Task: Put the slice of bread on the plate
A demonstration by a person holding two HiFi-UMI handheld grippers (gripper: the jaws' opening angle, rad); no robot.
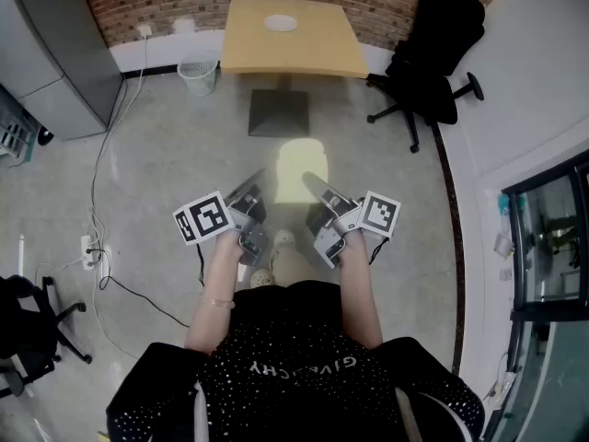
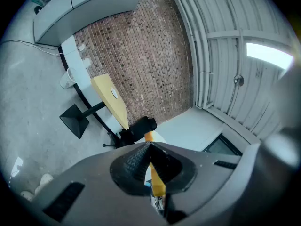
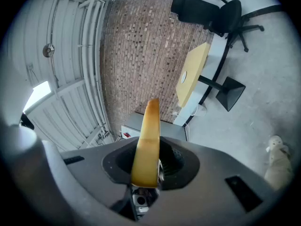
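A pale yellow slice of bread [image 1: 296,171] hangs above the floor in front of me, flat side up in the head view. My left gripper [image 1: 256,186] grips its left edge and my right gripper [image 1: 313,186] its right edge. In the right gripper view the slice [image 3: 146,145] stands edge-on, clamped between the jaws of the right gripper [image 3: 149,147]. The left gripper view shows a thin orange edge of the slice [image 2: 156,180] pinched in the left gripper [image 2: 149,149]. A white plate [image 1: 281,23] lies on the yellow table [image 1: 322,49] ahead, far from both grippers.
A black office chair [image 1: 433,53] stands right of the table and a mesh waste basket [image 1: 198,75] to its left. A grey cabinet [image 1: 55,53] fills the left corner. Cables and a power strip [image 1: 90,245] run along the left floor, and another chair [image 1: 28,330] stands there.
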